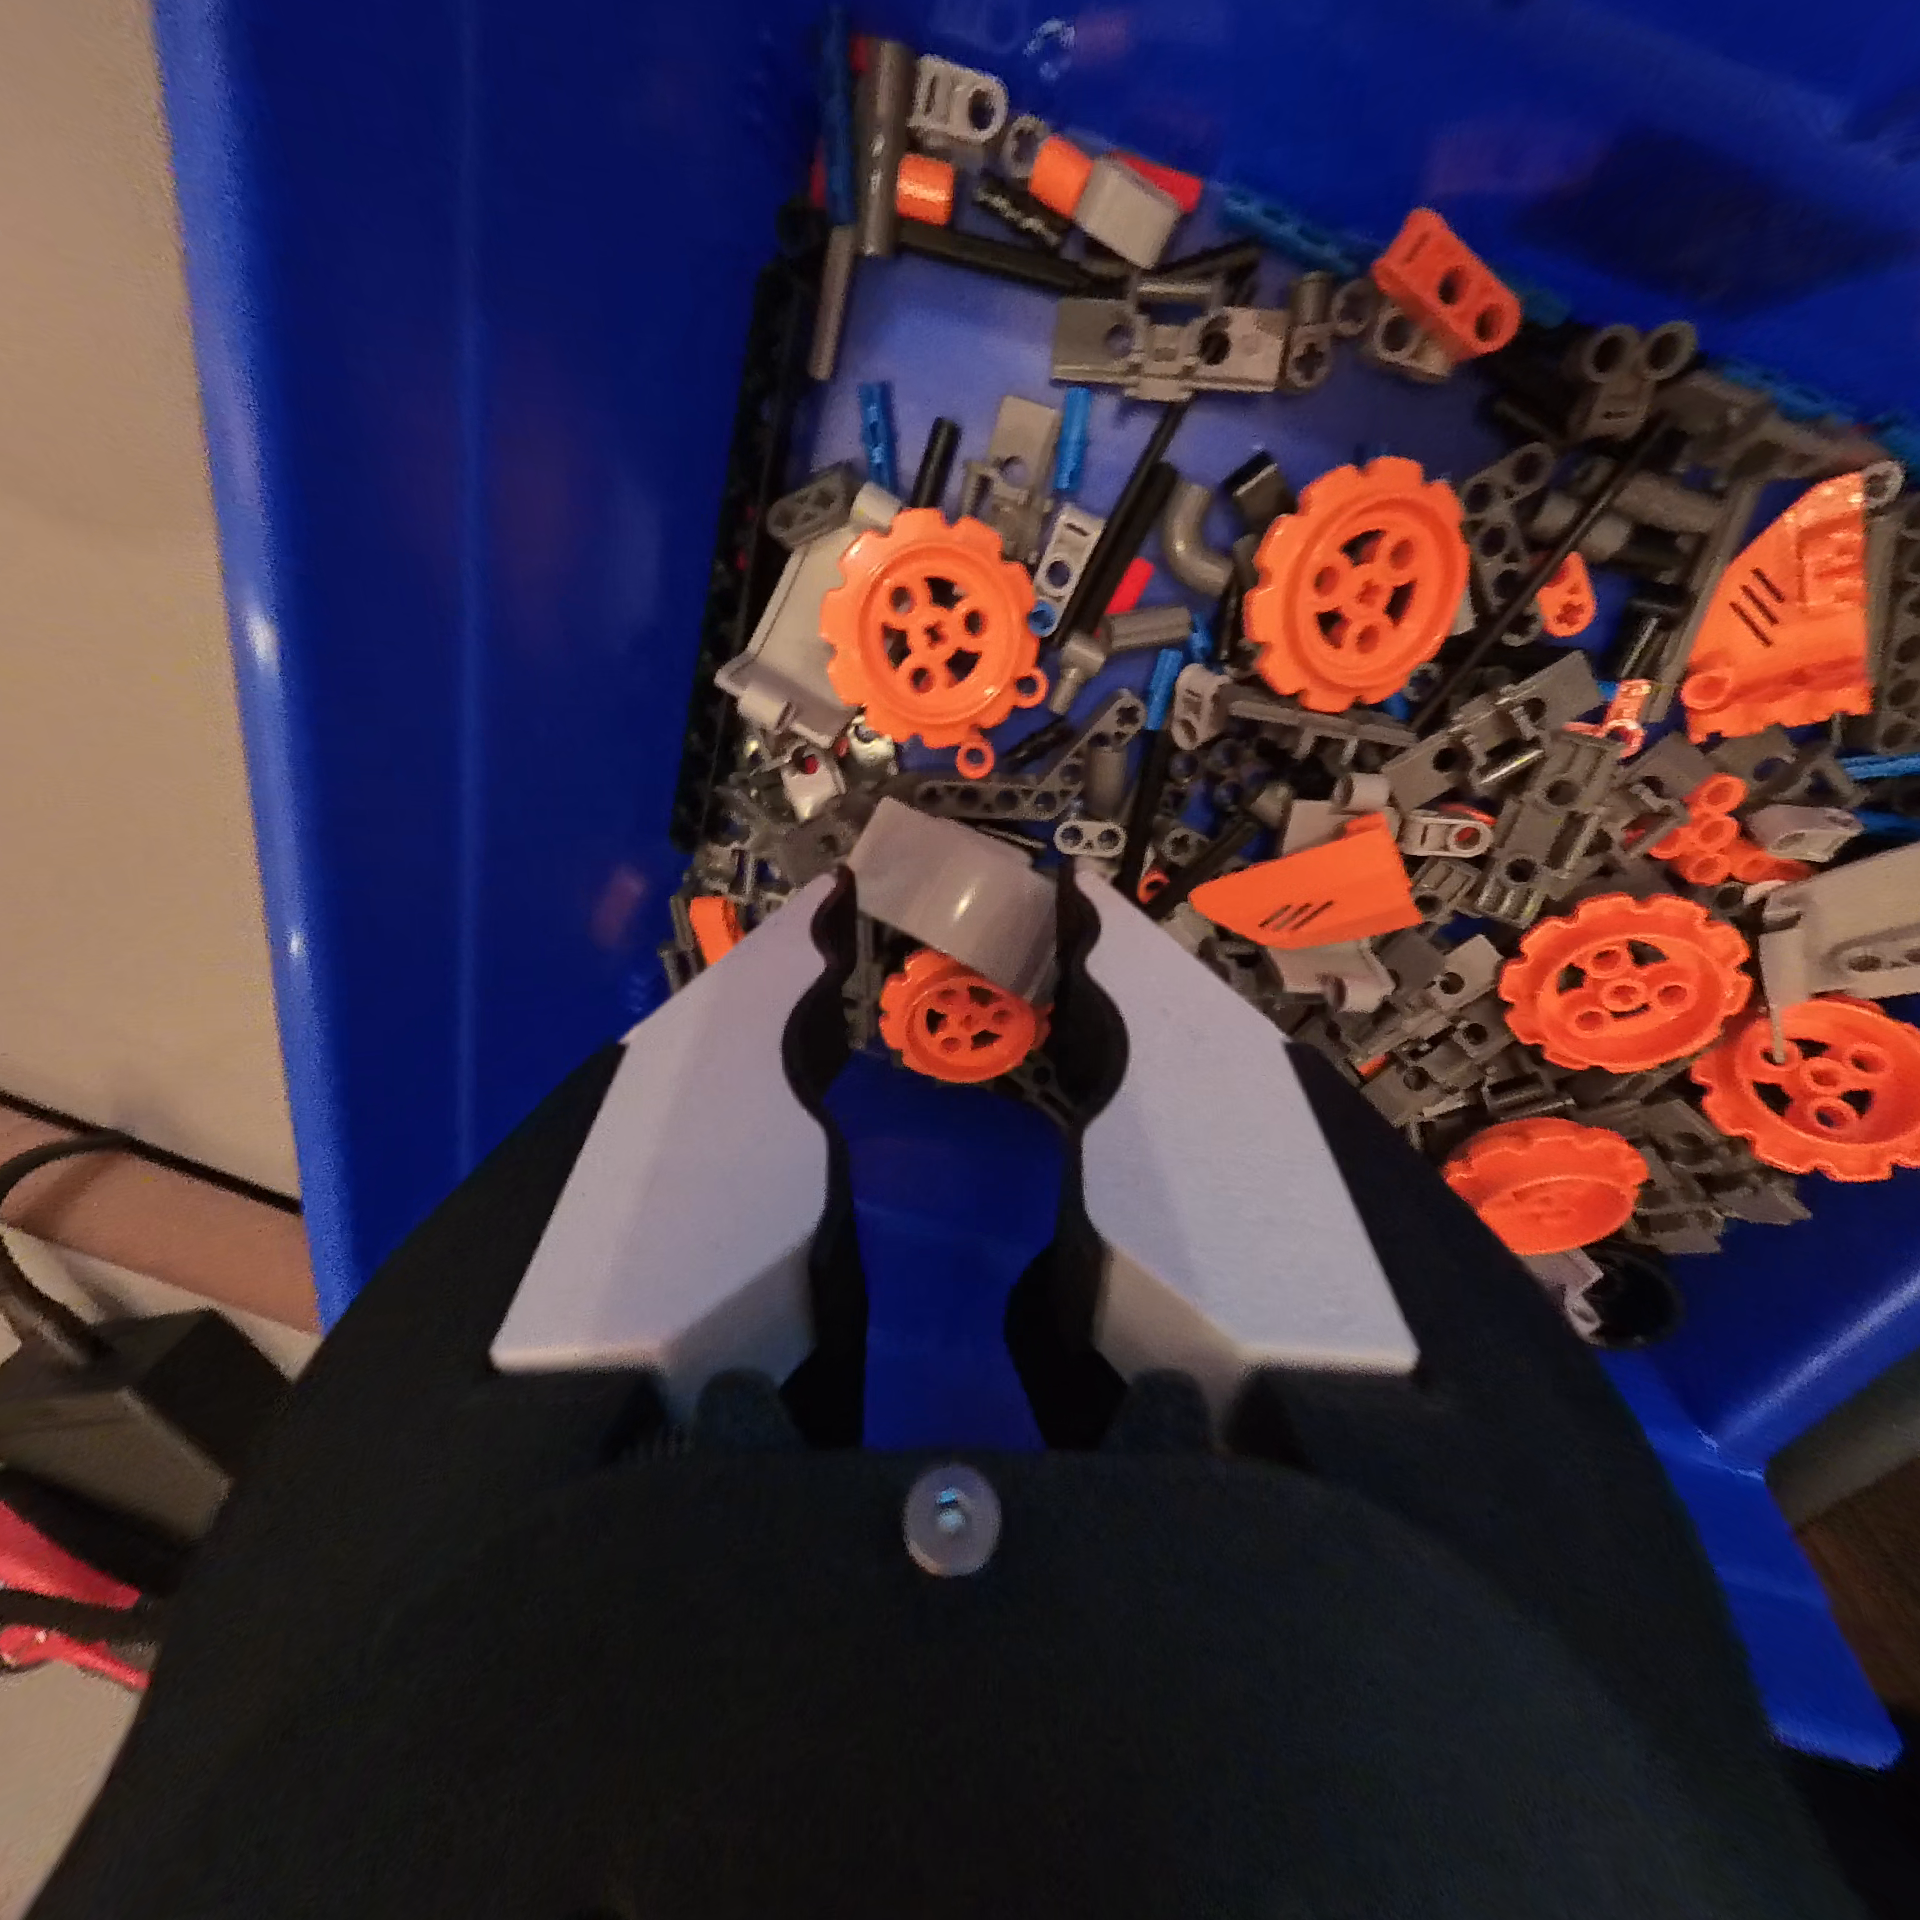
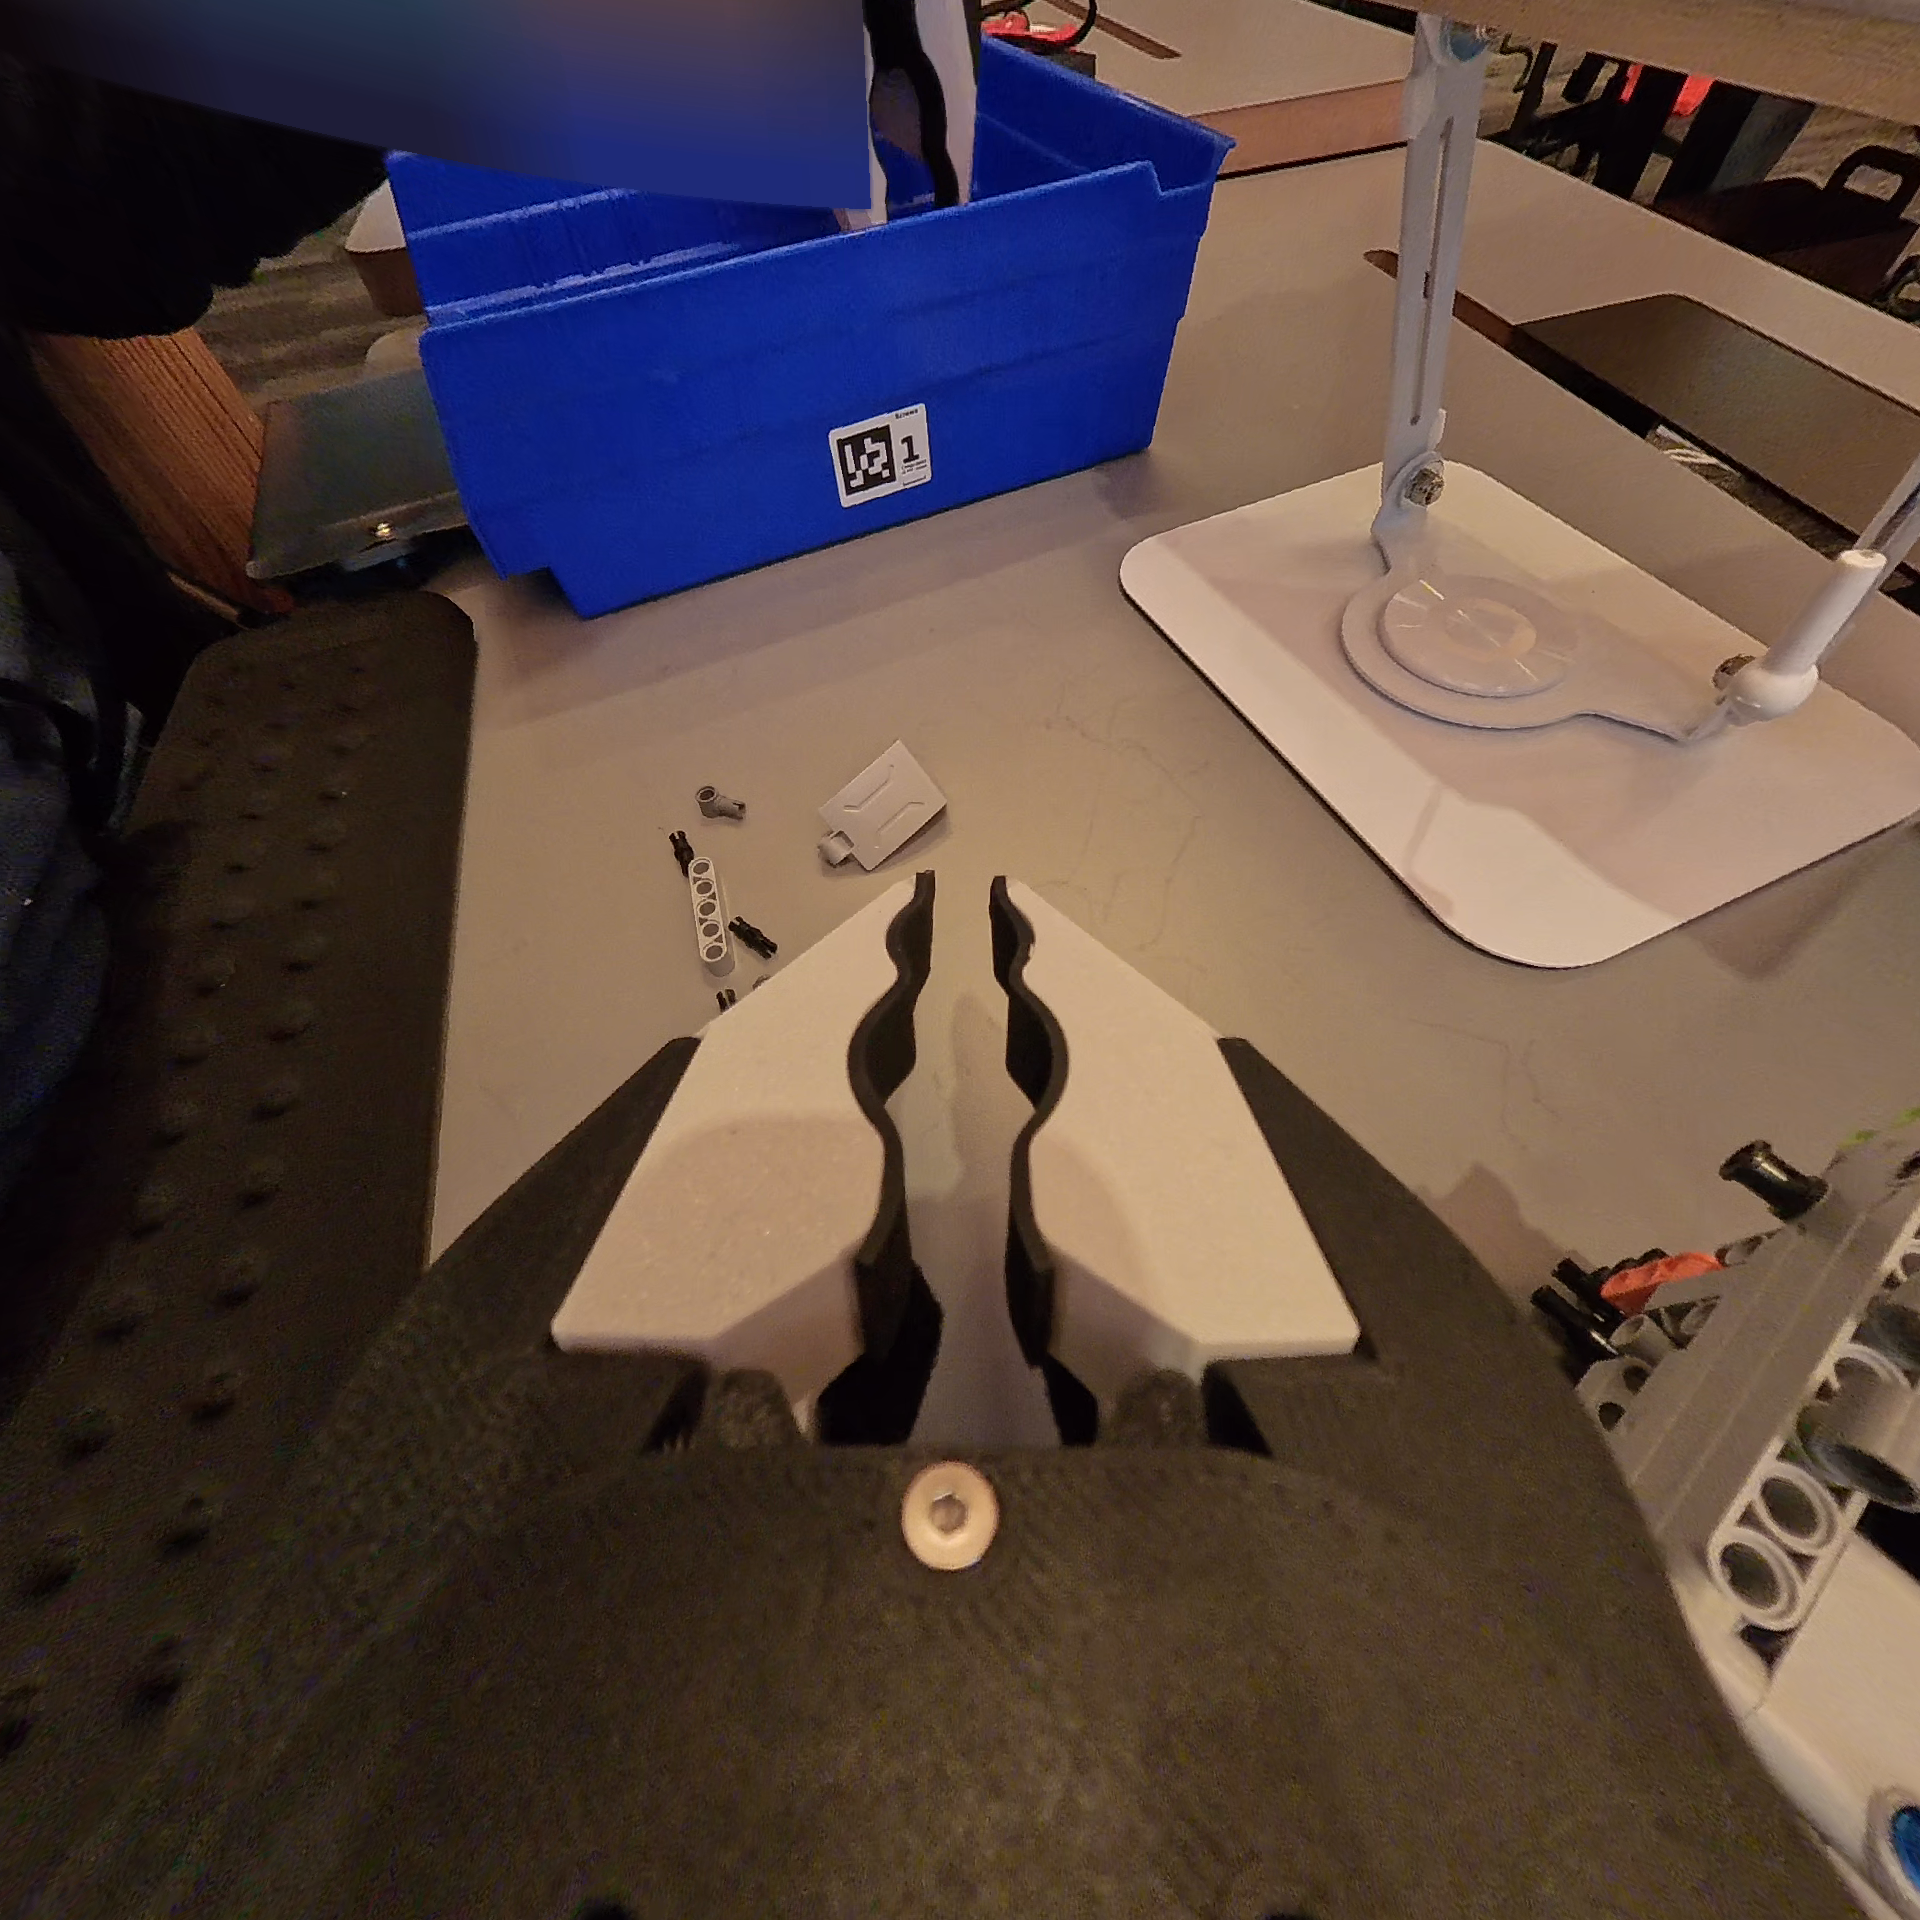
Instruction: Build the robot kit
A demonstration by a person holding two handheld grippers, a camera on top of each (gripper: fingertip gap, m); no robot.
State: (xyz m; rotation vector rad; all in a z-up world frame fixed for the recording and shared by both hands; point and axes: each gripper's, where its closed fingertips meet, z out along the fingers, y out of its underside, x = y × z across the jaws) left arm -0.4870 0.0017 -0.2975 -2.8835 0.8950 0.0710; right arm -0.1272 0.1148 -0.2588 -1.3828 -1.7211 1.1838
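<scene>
My left gripper (image 1: 956,888) is inside a blue bin (image 1: 468,520), above a heap of grey, black and orange building parts. It is shut on a grey curved panel piece (image 1: 951,904), pinched between the two fingertips. A small orange toothed wheel (image 1: 961,1018) lies just below, in the gap between the fingers. In the right wrist view the left gripper (image 2: 920,135) dips into the bin (image 2: 727,416) from above. My right gripper (image 2: 961,883) hovers over the grey table (image 2: 1091,727), empty, with a narrow gap between its fingers. A flat grey panel (image 2: 883,805) lies just beyond its tips.
Larger orange wheels (image 1: 1361,582) and orange panels (image 1: 1309,894) lie in the bin. On the table lie a white beam (image 2: 710,914), a grey connector (image 2: 717,802) and black pins (image 2: 753,935). A white stand base (image 2: 1507,727) sits right, a black studded mat (image 2: 260,935) left, a built assembly (image 2: 1766,1403) near right. One gripper's finger ends stand about 40 cm off the other's. From the right gripper's tips to the grey connector (image 2: 717,802) is close to 15 cm.
</scene>
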